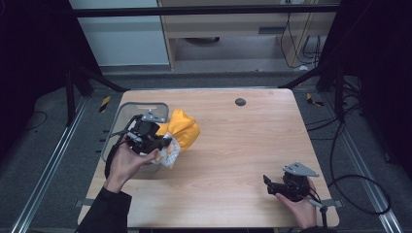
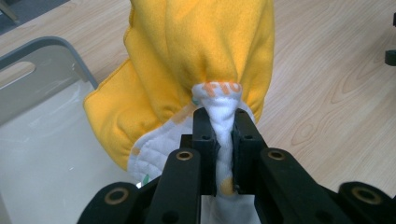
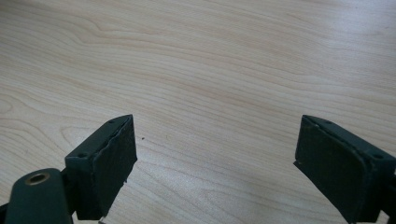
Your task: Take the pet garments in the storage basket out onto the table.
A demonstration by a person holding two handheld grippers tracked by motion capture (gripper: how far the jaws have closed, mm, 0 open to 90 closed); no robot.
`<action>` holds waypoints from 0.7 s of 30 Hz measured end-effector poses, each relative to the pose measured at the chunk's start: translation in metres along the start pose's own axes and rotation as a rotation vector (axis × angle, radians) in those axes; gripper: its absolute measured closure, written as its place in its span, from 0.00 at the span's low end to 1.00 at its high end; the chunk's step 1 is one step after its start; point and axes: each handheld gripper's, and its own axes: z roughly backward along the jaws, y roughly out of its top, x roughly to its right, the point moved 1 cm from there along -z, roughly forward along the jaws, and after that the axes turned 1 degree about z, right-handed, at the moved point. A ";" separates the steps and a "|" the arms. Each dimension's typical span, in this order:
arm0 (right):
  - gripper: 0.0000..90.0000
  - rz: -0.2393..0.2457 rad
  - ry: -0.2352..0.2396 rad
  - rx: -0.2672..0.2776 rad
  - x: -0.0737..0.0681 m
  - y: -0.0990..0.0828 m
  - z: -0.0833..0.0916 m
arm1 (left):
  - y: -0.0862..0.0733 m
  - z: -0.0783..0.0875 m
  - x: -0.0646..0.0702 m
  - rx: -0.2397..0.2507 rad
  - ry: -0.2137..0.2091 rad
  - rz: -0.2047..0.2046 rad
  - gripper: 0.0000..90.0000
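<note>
A yellow cloth (image 1: pixel 183 128) with a white quilted underside hangs bunched at the table's left side, beside a grey bin (image 1: pixel 125 116). My left gripper (image 1: pixel 163 141) is shut on it. In the left gripper view the two jaws pinch a white fold of the yellow cloth (image 2: pixel 196 56) at the left gripper (image 2: pixel 223 123), and the rest drapes ahead of them over the bin's rim. Near the front right corner my right gripper (image 1: pixel 268 182) rests low over the wood. In the right gripper view the right gripper (image 3: pixel 215 154) stands open with only bare tabletop between its pads.
The grey bin (image 2: pixel 37 60) has a handle slot in its wall and a pale inside. A small dark round disc (image 1: pixel 240 102) sits at the far side of the wooden table (image 1: pixel 243 145). Black frame posts and cables flank the table.
</note>
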 end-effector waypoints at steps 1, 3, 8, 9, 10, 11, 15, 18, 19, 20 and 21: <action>0.14 -0.001 0.000 0.000 0.000 0.000 0.000 | 0.000 -0.001 0.002 0.003 -0.005 0.003 0.92; 0.14 0.000 -0.001 0.001 0.000 0.000 0.000 | 0.001 -0.003 0.004 -0.003 -0.011 -0.008 0.92; 0.14 0.001 -0.002 0.007 0.000 0.000 0.001 | 0.002 -0.008 0.009 -0.007 -0.020 -0.022 0.92; 0.14 -0.001 -0.002 0.006 0.000 0.000 0.001 | 0.002 -0.010 0.010 -0.009 -0.020 -0.025 0.92; 0.14 0.010 -0.007 0.010 0.001 0.000 0.001 | 0.003 -0.011 0.011 -0.010 -0.020 -0.024 0.92; 0.14 0.012 -0.007 0.012 0.001 0.000 0.001 | 0.003 -0.012 0.011 -0.010 -0.021 -0.026 0.92; 0.14 0.012 -0.010 0.016 0.001 0.000 0.001 | 0.004 -0.018 0.015 -0.014 -0.032 -0.030 0.92; 0.14 0.013 -0.014 0.018 0.001 0.000 0.001 | 0.005 -0.024 0.019 -0.025 -0.039 -0.042 0.92; 0.14 0.014 -0.015 0.020 0.001 0.000 0.001 | 0.005 -0.026 0.020 -0.025 -0.040 -0.040 0.92; 0.14 0.015 -0.016 0.021 0.001 0.000 0.002 | 0.005 -0.027 0.021 -0.025 -0.043 -0.044 0.92; 0.14 0.016 -0.018 0.023 0.002 0.000 0.002 | 0.005 -0.029 0.023 -0.023 -0.046 -0.043 0.92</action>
